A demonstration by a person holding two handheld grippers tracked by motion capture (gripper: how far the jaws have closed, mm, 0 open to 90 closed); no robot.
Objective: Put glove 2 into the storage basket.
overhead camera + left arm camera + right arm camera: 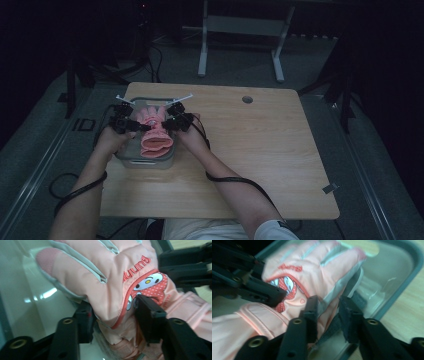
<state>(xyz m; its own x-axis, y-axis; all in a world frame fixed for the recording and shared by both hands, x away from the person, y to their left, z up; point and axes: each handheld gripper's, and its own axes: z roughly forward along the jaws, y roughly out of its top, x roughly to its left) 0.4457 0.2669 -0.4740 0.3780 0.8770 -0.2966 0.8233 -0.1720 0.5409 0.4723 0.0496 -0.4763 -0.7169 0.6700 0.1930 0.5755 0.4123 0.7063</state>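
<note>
A padded pink glove [155,132] with a cartoon patch lies in a grey tray [145,162] at the table's left, cuff toward the person. My left gripper [137,125] is at the glove's left side and my right gripper [167,122] at its right. In the left gripper view the jaws [116,315] straddle the glove [100,265] near the patch, parted, with puffy fabric between them. The right gripper's jaws [329,312] stand apart around the glove's [317,267] side edge and a dark strap, with a gap showing.
The tray's pale floor [30,302] and rounded rim [402,270] surround the glove. The wooden table [260,150] stretches to the right, with a round cable hole [247,99] near its far edge. A white desk frame [240,30] stands on the floor behind.
</note>
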